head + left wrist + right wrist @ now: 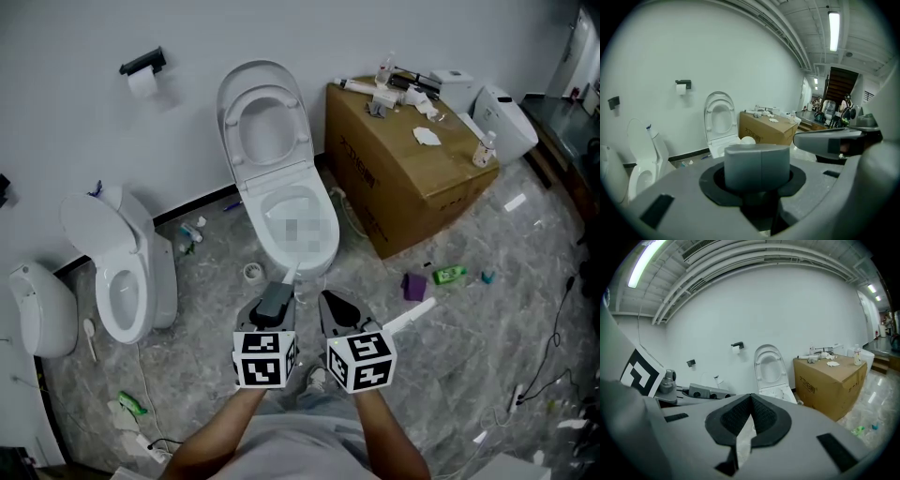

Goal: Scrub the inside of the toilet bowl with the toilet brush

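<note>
The white toilet point(330, 228) stands against the wall with seat and lid raised, straight ahead of both grippers; it also shows in the left gripper view point(719, 118) and the right gripper view point(771, 367). My left gripper point(276, 300) is shut on the grey handle of the toilet brush point(275, 302); a thin white shaft runs from it toward the bowl's front rim. That handle point(757, 165) fills the space between the jaws. The brush head is hidden. My right gripper point(336, 311) hovers just right of the left one, its jaws point(751, 417) shut with nothing between them.
A second toilet point(124, 274) stands at the left. A cardboard box point(405, 173) with bottles and tools on top sits right of the bowl. A tape roll point(252, 273), green bottle point(450, 275), purple item point(414, 286) and cables point(555, 330) litter the marble floor.
</note>
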Motion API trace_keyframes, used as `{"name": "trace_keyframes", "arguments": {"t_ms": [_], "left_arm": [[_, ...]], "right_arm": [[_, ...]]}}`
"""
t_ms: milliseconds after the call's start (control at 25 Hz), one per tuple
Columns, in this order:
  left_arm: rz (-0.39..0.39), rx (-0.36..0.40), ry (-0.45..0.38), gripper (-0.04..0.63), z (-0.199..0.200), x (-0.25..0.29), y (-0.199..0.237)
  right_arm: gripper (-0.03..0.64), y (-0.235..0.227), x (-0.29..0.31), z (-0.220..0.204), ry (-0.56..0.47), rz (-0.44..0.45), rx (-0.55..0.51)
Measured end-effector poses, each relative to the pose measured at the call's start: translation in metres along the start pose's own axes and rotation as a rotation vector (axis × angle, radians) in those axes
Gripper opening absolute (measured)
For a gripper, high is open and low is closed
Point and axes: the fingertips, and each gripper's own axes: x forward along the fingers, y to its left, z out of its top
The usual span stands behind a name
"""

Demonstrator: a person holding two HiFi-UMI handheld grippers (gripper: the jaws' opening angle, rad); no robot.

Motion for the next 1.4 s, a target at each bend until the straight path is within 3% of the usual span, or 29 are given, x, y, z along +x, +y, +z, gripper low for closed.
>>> {"name": "trace_keyframes", "arguments": {"t_ms": [480, 1120, 1400], "left_arm": [[-0.003, -0.044, 0.098, 0.158, -0.014, 0.063, 0.034], [-0.138, -0.054, 0.31, 0.157, -0.024, 0.255, 0.129], [-0.182, -0.044, 0.434, 0.158, -0.049, 0.311, 0.148]], "right_arm": [[-0.002, -0.026, 0.067, -0.003, 0.054, -0.002, 0.01], [-0.002, -0.087, 0.266, -0.004, 0.208, -0.085, 0.072], [-0.002, -0.117, 0.315, -0.026, 0.265, -0.13, 0.118]]}}
